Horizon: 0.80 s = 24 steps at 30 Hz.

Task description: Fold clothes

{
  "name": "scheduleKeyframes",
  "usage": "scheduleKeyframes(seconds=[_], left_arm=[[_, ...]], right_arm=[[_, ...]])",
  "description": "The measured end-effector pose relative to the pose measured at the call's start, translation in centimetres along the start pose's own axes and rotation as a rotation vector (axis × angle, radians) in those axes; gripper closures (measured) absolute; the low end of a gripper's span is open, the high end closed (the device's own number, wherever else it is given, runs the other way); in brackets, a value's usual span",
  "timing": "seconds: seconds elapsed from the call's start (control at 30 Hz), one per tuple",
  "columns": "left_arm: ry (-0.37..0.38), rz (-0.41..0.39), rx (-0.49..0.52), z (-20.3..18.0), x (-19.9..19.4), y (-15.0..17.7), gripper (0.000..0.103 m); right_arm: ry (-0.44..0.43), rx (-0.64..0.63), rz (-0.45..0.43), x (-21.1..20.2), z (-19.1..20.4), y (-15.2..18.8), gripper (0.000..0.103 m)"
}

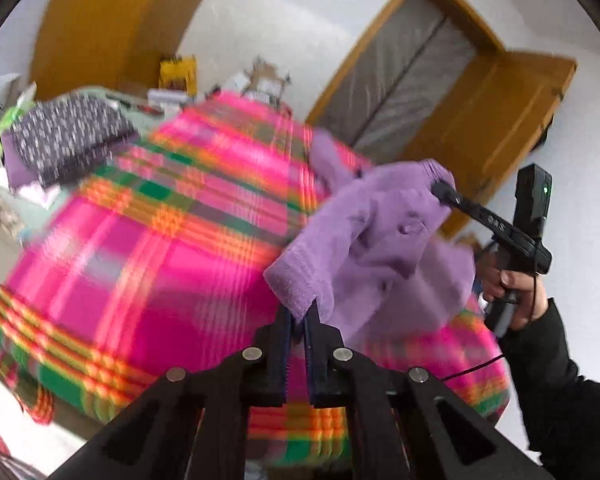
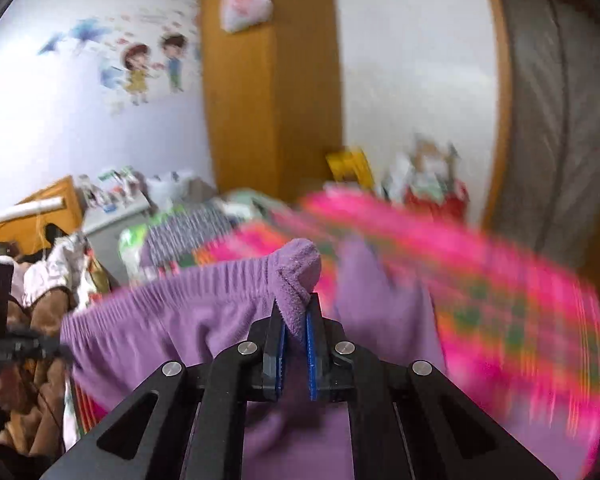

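Now both grippers pinch the purple garment [image 1: 380, 236], left gripper [image 1: 298, 320] low centre, right gripper [image 2: 296, 312] centre; thin corner bites could slip out.

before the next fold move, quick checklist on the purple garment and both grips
1. Left gripper shut on the purple garment: ok.
2. Right gripper shut on its elastic edge: ok.
3. Garment lifted above the pink plaid blanket: ok.
4. Garment spread flat between the grippers: not ok, it sags and bunches.
5. Folded patterned clothes apart from the garment: ok.
6. Lower hem hanging free: cannot tell.
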<state>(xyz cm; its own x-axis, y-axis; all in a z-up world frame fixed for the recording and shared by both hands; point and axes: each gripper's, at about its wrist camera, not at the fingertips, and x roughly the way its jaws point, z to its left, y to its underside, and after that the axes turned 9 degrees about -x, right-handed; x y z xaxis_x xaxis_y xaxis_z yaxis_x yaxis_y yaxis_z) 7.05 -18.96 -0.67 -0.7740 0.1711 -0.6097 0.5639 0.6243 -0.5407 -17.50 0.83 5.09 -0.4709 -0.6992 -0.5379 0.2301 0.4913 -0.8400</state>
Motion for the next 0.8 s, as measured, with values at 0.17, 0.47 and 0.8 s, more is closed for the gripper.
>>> scheduleKeyframes(seconds=[0.17, 0.47, 0.8], left_arm=[[-0.006, 0.100, 0.012, 0.4, 1.9, 2.5, 0.100], [-0.063, 0.071, 0.088, -0.8, 1.8, 3.4, 0.100], [-0.037, 0.040, 0.100, -0.9, 1.1, 2.5, 0.093]], right_arm=[[-0.011, 0.135, 0.181, -0.3, -1.5, 8.5, 0.091], [-0.038, 0.003, 0.154, -2.7, -0.6, 8.5, 0.060], [-0.197, 0.037, 0.206, 0.1, -1.7, 8.8, 0.057]])
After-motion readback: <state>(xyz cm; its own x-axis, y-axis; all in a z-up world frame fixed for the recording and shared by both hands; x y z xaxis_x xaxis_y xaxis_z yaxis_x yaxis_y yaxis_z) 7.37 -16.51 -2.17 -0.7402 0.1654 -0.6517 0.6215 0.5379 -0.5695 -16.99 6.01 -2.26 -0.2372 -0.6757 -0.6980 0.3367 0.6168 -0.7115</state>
